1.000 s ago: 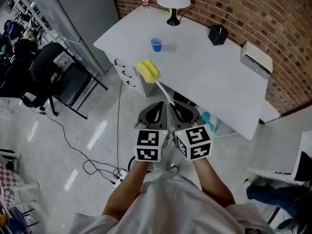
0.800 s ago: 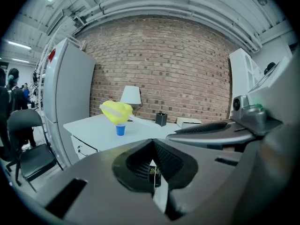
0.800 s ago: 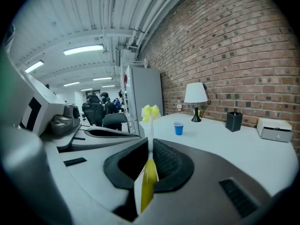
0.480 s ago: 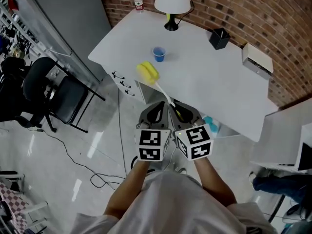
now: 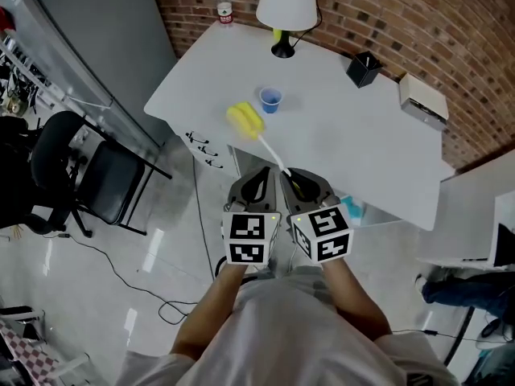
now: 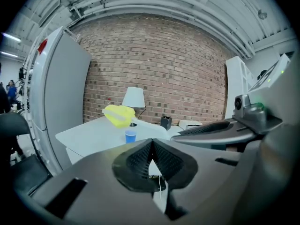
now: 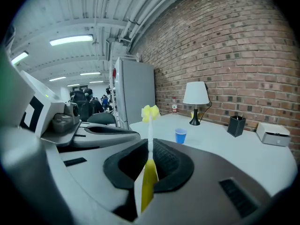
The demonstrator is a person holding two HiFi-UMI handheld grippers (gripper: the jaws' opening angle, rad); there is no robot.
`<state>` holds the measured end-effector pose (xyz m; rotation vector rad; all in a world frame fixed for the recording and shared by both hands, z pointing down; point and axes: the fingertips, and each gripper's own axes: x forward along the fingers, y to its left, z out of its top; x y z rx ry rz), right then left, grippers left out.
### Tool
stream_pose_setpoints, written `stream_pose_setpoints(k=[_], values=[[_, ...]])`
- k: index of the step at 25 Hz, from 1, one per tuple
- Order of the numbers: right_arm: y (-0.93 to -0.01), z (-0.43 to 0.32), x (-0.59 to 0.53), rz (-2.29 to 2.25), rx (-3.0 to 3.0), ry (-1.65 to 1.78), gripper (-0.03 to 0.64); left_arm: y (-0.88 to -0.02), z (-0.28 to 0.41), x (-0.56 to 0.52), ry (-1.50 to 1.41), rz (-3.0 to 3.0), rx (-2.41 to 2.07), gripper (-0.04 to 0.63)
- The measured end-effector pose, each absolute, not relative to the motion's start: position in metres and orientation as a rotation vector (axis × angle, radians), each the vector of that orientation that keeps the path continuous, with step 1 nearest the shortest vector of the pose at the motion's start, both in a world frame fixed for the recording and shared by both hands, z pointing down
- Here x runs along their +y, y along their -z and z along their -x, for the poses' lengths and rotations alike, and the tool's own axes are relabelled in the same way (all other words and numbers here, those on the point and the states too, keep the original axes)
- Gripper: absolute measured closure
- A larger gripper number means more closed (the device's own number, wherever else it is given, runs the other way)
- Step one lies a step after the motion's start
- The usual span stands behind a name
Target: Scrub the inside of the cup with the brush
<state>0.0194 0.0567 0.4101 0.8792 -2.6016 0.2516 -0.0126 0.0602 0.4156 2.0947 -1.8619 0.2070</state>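
A small blue cup stands upright on the white table, toward its left end. My right gripper is shut on the white and yellow handle of the brush; the yellow sponge head sticks out ahead, over the table's near edge and just short of the cup. In the right gripper view the brush rises straight from the jaws, with the cup to its right. My left gripper is shut with nothing in it, side by side with the right. In the left gripper view, the cup shows below the brush head.
On the table stand a white lamp, a black pen holder, a white box and a bottle. Behind the table is a brick wall. A black chair and floor cables lie at left. A grey cabinet stands at left.
Both grippers have advanced toward the table with the brush. The cup and table now sit lower and nearer in the head view; the brush head has come closer to the cup.
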Motion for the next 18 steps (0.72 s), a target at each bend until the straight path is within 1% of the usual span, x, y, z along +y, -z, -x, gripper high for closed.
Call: stream_pose_setpoints(k=[10, 18], values=[[-0.409, -0.006, 0.044, -0.905, -2.581, -0.227, 0.589, -0.427, 0.037, 0.048, -0.213, -2.076, -1.826, 0.589], [-0.413, -0.002, 0.019, -0.913, -2.58, -0.226, 0.589, -0.435, 0.041, 0.022, -0.223, -2.084, -1.803, 0.589]])
